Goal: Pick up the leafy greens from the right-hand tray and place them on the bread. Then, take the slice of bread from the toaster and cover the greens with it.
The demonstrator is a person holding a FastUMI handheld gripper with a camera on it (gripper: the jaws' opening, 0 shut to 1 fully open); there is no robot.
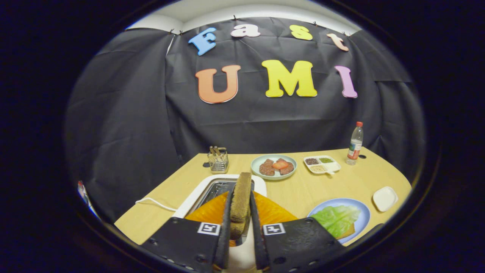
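Claw (240, 227): clenched on the bread slice (241, 197), one finger pressing each broad face; slice upright, edge-on between them.

Slice: brown, lifted clear above the toaster (197, 199), its lower end apparently out of the slot.

Toaster: white, directly below and ahead of the fingers; cord trailing off to its left across the worktop (299, 189).

Greens (336, 219): already lying on the lower bread (348, 231) on the blue plate (362, 212), to the right of the fingers.

Step in hand, as judged: carrying the slice to the plate. Done well, it means keeping the squeeze even so the soft slice does not crumple, swinging right, turning the slice flat, and lowering it square over the leaf before letting go, so the leaf is not dragged off.

Other items: plate of meat with a tomato slice (273, 167), divided dish (322, 164), bottle (355, 143), wire rack (218, 159), small white dish (385, 198).

Writing: square coded markers on both fingers; bottle label too small to read.
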